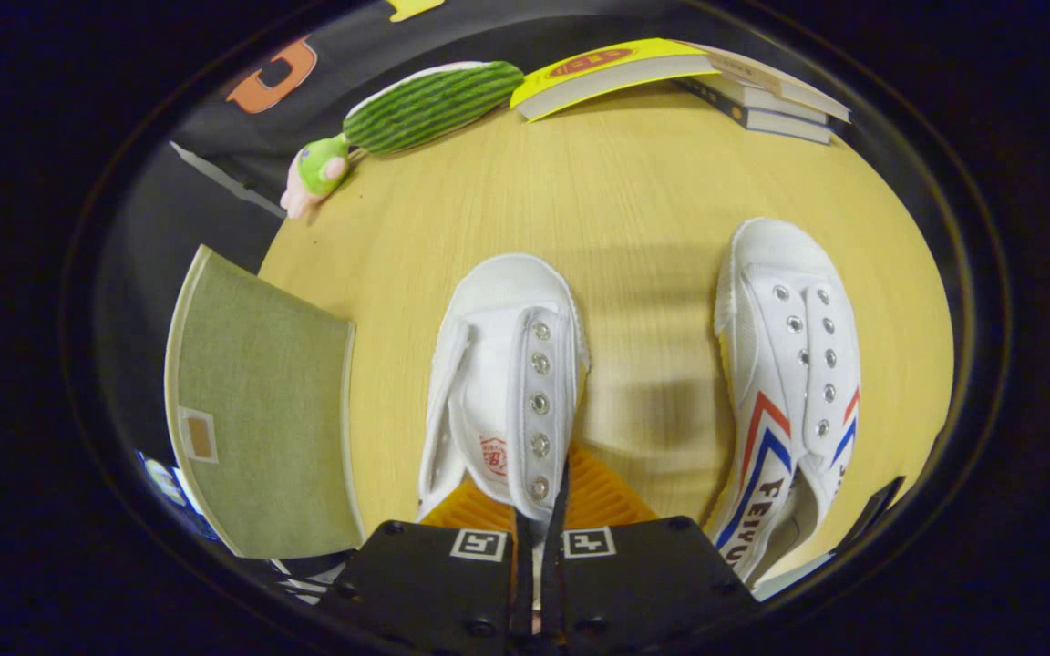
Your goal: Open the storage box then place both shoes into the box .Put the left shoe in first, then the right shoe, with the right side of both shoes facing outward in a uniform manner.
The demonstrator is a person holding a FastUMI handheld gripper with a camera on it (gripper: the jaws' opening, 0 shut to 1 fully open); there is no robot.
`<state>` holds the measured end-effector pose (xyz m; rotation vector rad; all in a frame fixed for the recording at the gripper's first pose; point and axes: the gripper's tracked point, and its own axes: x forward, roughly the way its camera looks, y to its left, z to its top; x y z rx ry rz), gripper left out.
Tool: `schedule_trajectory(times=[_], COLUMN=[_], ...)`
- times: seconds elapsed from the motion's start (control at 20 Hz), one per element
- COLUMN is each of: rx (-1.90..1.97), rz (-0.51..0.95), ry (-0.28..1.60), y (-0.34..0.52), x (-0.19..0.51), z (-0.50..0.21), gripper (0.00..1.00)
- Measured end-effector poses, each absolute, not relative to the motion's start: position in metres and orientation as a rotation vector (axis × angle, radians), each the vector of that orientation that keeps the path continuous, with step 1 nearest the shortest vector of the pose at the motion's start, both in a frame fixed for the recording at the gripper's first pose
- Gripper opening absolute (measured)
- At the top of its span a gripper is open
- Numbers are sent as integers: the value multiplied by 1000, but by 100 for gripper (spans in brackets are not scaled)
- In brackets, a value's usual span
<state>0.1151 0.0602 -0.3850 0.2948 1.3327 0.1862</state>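
White left shoe (507, 383) toe pointing away, claw (539, 497) seemingly clamped on its eyelet flap.

Two white canvas shoes (502, 383) (789, 364) with shiny metal eyelets rest on a smooth, matt wood-grain table (634, 210). The box lid (261, 410) is woven green cloth.

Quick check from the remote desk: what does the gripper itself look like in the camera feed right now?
The gripper has two broad black housing blocks, each bearing a square black-and-white tracking marker on top. Ribbed, fan-shaped fingers extend forward from them. Small screws dot the blocks. No cables or sleeve are visible.
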Motion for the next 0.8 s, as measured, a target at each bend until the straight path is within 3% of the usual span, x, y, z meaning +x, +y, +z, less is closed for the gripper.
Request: schedule_trajectory(times=[0.4,0.8], rx=[470,449], rz=[162,213], ry=[1312,1170], y=[76,120], x=[101,80], z=[-354,-207], gripper=[7,7])
